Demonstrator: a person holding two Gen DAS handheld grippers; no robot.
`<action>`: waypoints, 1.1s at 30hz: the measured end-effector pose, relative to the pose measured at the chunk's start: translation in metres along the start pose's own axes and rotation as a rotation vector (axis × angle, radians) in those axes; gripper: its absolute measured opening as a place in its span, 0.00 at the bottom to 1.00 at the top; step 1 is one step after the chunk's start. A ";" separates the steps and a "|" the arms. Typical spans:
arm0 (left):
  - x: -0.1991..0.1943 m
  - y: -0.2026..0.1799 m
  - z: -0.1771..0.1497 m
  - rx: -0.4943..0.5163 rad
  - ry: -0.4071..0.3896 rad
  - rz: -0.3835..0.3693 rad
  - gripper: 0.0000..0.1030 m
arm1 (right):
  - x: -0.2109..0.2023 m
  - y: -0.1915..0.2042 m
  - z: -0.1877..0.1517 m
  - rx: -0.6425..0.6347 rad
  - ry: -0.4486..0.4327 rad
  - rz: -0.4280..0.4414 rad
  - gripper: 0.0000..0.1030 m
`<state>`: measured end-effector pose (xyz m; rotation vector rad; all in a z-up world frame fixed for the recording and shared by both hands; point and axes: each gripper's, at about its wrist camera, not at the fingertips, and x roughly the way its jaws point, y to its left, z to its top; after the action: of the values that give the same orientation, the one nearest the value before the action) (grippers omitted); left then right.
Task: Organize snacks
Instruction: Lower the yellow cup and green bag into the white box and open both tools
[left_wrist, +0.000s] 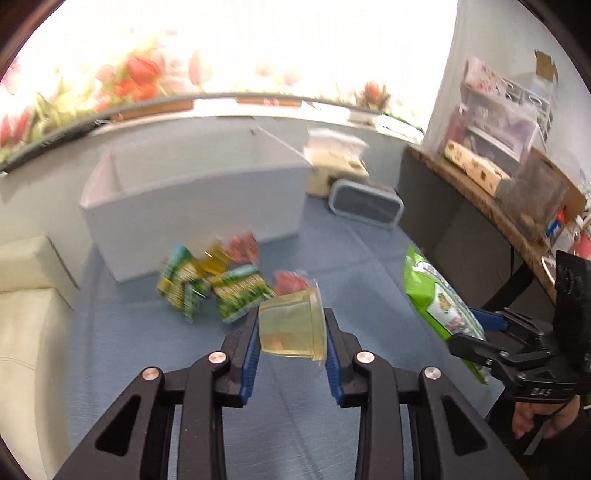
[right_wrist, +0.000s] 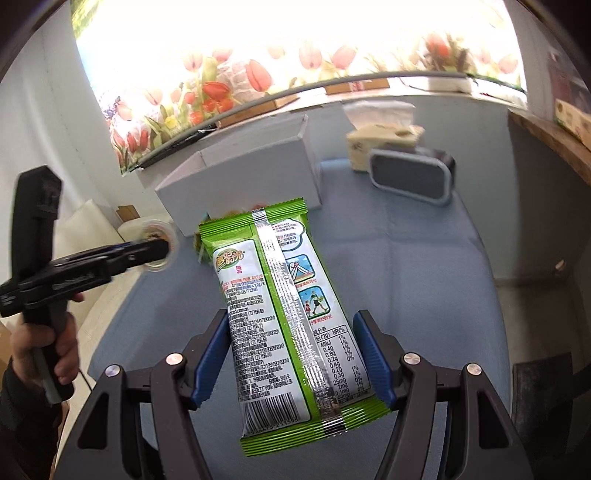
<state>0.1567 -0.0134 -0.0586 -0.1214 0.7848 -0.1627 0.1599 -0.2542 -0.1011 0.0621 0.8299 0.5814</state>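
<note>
My left gripper (left_wrist: 291, 332) is shut on a clear yellow jelly cup (left_wrist: 291, 325), held on its side above the blue mat. My right gripper (right_wrist: 291, 354) is shut on a green and white snack bag (right_wrist: 284, 317), back side up; the bag also shows at the right of the left wrist view (left_wrist: 439, 295). The left gripper with the cup (right_wrist: 159, 243) shows at the left of the right wrist view. A pile of small green-yellow snack packets (left_wrist: 214, 284) and red jelly cups (left_wrist: 291, 282) lies on the mat in front of a white open box (left_wrist: 192, 206).
A grey-black container (left_wrist: 365, 203) and a tissue pack (left_wrist: 332, 158) stand behind the box. A cream cushion (left_wrist: 26, 295) is at the left. A wooden shelf with boxes (left_wrist: 491, 166) runs along the right. Tulip wallpaper covers the back wall.
</note>
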 end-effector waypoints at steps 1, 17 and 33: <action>-0.004 0.005 0.005 -0.007 -0.007 0.015 0.34 | 0.003 0.006 0.009 -0.007 -0.008 0.005 0.69; 0.026 0.122 0.134 -0.119 -0.085 0.100 0.34 | 0.135 0.069 0.190 -0.062 -0.045 -0.090 0.69; 0.102 0.185 0.171 -0.172 0.003 0.184 0.99 | 0.230 0.073 0.249 -0.044 0.118 -0.106 0.81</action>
<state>0.3678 0.1572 -0.0404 -0.2110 0.8078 0.0792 0.4247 -0.0330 -0.0667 -0.0570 0.9288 0.5064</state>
